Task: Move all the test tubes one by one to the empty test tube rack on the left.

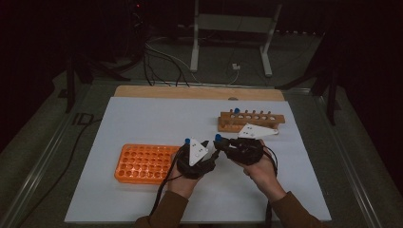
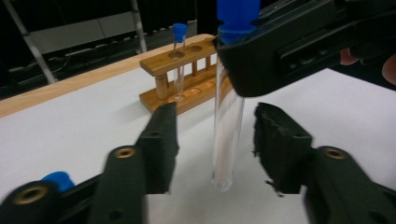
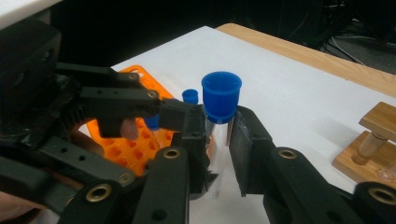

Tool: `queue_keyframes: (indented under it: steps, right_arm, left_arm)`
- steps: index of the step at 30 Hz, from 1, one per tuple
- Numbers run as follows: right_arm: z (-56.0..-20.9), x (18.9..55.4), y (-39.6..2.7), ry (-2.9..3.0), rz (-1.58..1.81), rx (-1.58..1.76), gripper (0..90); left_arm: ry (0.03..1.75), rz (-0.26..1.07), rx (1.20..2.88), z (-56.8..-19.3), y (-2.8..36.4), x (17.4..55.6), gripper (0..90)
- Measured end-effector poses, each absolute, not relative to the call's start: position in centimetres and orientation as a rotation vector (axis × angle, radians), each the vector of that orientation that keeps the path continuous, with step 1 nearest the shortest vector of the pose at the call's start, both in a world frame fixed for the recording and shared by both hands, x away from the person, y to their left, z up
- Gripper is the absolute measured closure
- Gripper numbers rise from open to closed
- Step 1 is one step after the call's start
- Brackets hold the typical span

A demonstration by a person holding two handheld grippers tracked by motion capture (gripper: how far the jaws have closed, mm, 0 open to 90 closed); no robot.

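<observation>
Above the white mat (image 1: 142, 114) | my right gripper (image 3: 219, 140) clamps the blue-capped tube (image 2: 227, 116) upright | left gripper (image 2: 215, 140) straddles its glass, pads clear | risk: off-centre squeeze tilts tube during handover

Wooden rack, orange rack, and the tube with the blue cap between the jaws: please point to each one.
wooden rack (image 1: 256, 117), high view, top bar
orange rack (image 1: 142, 164), high view, grid of holes
capped tube (image 2: 227, 126), left gripper view, glass body
</observation>
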State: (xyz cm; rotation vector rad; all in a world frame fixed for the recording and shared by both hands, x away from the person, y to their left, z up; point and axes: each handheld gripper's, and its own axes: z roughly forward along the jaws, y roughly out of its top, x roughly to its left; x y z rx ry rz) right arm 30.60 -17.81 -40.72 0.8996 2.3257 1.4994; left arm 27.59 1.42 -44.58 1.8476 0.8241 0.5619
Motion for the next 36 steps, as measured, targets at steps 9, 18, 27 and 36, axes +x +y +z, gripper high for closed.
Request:
queue_keyframes:
  steps: [9,18,27,36]
  right_arm:
    - [-40.79,30.4,-17.58,2.336,1.5,0.886,76.9]
    - [-40.84,30.36,-17.54,2.335,1.505,0.885,76.9]
    - [-40.9,30.37,-17.6,2.333,1.497,0.881,69.0]
    - [-40.86,30.47,-18.31,2.312,1.547,0.885,40.5]
  left_arm:
    - [0.812,0.522,1.84,-44.53,1.49,27.68,65.7]
    - [0.798,0.498,1.832,-44.54,1.58,27.7,75.5]
    - [0.803,0.494,1.837,-44.57,1.59,27.76,76.7]
    - [0.825,0.5,1.847,-44.78,2.01,27.87,76.8]
